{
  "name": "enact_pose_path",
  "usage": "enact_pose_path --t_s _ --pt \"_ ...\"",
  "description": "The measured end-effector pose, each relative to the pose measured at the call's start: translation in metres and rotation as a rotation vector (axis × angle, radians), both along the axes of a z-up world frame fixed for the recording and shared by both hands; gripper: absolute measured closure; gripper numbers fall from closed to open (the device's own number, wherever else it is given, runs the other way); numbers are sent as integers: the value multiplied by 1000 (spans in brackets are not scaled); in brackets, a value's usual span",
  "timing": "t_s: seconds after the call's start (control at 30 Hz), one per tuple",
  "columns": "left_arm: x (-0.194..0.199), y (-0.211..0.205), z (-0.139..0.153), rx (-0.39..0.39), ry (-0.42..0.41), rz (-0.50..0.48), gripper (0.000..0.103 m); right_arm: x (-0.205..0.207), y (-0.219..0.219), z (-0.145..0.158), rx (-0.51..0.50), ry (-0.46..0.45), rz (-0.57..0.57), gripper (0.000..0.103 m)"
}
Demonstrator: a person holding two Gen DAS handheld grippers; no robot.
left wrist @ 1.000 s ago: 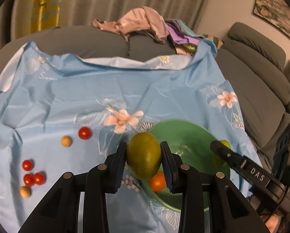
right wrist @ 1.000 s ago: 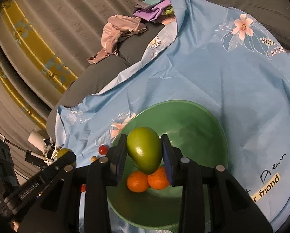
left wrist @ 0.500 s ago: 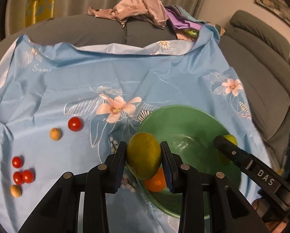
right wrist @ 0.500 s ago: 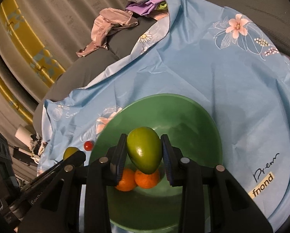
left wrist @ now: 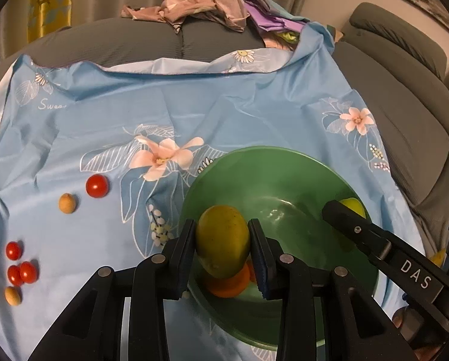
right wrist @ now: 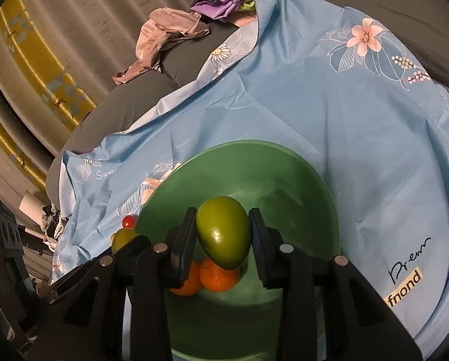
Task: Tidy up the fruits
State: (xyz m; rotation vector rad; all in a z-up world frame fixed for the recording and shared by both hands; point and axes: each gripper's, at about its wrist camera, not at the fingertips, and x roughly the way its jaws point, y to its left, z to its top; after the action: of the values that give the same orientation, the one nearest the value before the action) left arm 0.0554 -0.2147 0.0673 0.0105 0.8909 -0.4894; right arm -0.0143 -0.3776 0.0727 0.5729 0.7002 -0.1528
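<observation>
Left gripper point(left wrist: 222, 242) clenched on a yellow-green mango point(left wrist: 222, 245), now lower over the green bowl point(left wrist: 284, 162) than before. Right gripper point(right wrist: 221, 236) grasping a green mango point(right wrist: 222, 236) at frame centre, unchanged.

Green bowl point(left wrist: 284, 162), pale-blue cloth point(left wrist: 224, 105) with pink flowers, red tomatoes point(left wrist: 96, 186), black grippers.

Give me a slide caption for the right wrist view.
Right gripper holds a green mango over a green bowl with two oranges.
</observation>
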Motion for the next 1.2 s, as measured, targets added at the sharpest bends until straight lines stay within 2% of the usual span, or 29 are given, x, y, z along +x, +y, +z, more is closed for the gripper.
enact_pose_path --t_s 0.13,0.27,0.37,0.53,1.2 --pt "-2 -3 -1 -17 14 -13 68 1 0 -1 -9 14 -6 68" --pt "-7 -8 1 7 -25 -14 68 -1 -2 0 -10 12 -13 68" --pt "-8 -11 1 -17 -9 -41 68 -1 -2 -1 -18 17 -21 68" --pt "-9 -15 -2 17 -24 -28 68 0 -2 -3 -17 25 -13 68" --pt "-11 -26 -10 25 -5 -72 68 1 -4 -5 -58 59 -45 68"
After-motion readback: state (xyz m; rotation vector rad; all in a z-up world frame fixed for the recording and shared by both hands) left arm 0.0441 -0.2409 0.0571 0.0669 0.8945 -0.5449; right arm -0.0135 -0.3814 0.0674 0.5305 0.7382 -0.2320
